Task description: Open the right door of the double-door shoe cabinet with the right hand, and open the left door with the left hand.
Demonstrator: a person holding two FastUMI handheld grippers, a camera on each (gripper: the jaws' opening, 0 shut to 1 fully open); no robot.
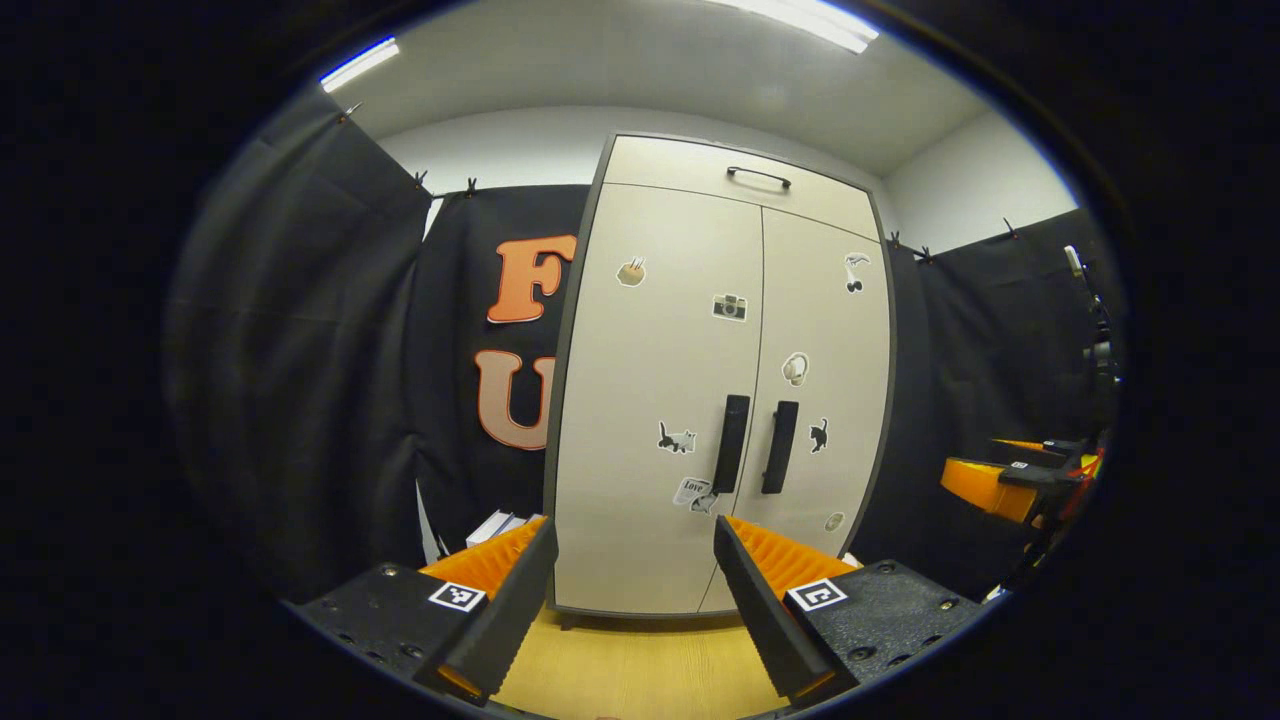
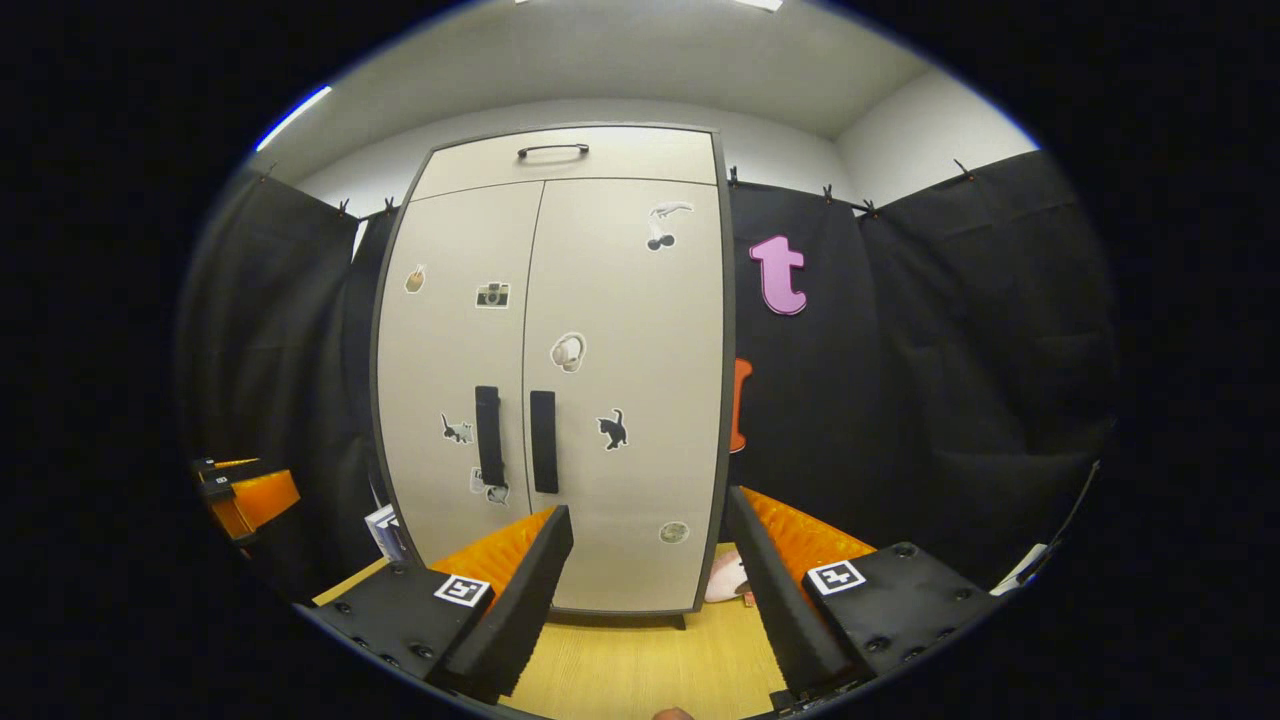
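A tall beige double-door shoe cabinet [image 1: 650, 400] [image 2: 620, 330] stands ahead with both doors closed and stickers on them. Two black vertical handles sit side by side at the middle seam: the left door's handle [image 1: 731, 443] [image 2: 488, 436] and the right door's handle [image 1: 779, 447] [image 2: 543, 441]. My left gripper [image 1: 635, 560] is open and well short of the doors, with nothing between its fingers. My right gripper [image 2: 648, 555] is open too, also apart from the cabinet. In the left gripper view the right gripper [image 1: 1010, 480] shows at the far right; in the right gripper view the left gripper [image 2: 245, 495] shows at the far left.
A top drawer with a black handle [image 1: 758, 177] [image 2: 552, 150] sits above the doors. Black cloth walls flank the cabinet. White boxes [image 1: 498, 526] lie at its left foot, a pale object [image 2: 727, 578] at its right foot. The floor [image 1: 640, 670] is light wood.
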